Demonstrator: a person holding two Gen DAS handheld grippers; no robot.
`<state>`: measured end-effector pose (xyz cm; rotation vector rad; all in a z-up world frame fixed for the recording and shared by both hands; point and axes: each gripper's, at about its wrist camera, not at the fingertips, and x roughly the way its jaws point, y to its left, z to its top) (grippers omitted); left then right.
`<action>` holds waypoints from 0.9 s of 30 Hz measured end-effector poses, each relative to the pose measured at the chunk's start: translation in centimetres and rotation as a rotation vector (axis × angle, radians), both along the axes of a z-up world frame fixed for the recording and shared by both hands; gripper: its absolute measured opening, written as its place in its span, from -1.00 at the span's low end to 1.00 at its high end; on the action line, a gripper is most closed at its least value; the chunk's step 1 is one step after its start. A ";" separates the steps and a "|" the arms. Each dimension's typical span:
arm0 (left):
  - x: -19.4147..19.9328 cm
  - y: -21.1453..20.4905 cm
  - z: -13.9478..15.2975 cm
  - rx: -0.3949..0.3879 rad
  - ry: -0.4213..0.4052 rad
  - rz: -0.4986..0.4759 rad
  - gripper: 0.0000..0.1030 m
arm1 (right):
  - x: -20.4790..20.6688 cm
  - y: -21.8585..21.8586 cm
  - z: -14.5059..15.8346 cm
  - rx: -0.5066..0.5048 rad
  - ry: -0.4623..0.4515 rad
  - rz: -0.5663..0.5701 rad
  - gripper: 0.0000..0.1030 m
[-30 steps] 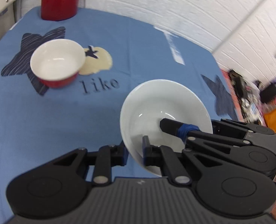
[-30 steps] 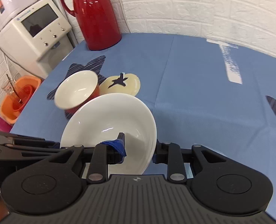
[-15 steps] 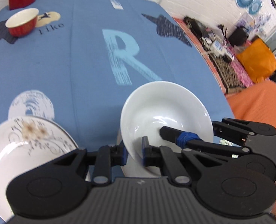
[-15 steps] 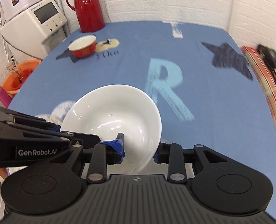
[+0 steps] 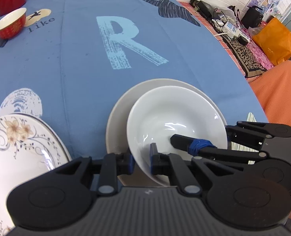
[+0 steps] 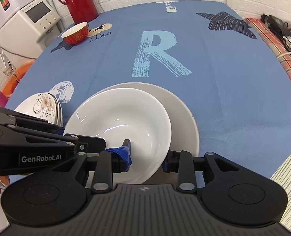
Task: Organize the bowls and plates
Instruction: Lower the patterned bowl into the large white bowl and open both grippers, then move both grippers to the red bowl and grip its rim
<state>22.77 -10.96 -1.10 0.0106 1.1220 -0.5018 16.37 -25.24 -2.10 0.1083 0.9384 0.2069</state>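
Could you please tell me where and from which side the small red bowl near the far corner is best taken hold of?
Grip the red bowl by its thin rim, one finger inside and one outside, coming from the near side. It stands upright with its mouth open, the red thermos stands close behind it, and its round wall looks too wide to span.

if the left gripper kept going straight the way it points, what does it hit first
The left gripper is already clamped on the white bowl, so the bowl blocks it at once; beyond lie the plain plate and the tablecloth.
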 end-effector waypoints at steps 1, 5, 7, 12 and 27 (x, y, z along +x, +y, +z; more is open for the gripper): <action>0.0 0.0 0.0 0.000 -0.005 0.001 -0.95 | 0.0 0.0 0.0 0.000 0.000 0.002 -0.71; 0.3 0.2 0.2 -0.009 0.014 -0.009 -0.80 | 0.2 -0.1 0.1 -0.008 0.014 0.006 -0.72; 0.2 0.4 0.5 -0.016 0.010 -0.017 -0.64 | 0.2 -0.3 0.1 -0.001 0.019 -0.006 -0.71; -0.2 1.4 1.8 -0.053 -0.010 -0.027 -0.08 | 0.1 -0.6 0.8 -0.027 0.002 -0.037 -0.69; 3.3 11.3 6.5 -0.032 -0.152 0.118 0.32 | 3.3 -1.0 5.8 -0.042 -0.105 -0.090 -0.60</action>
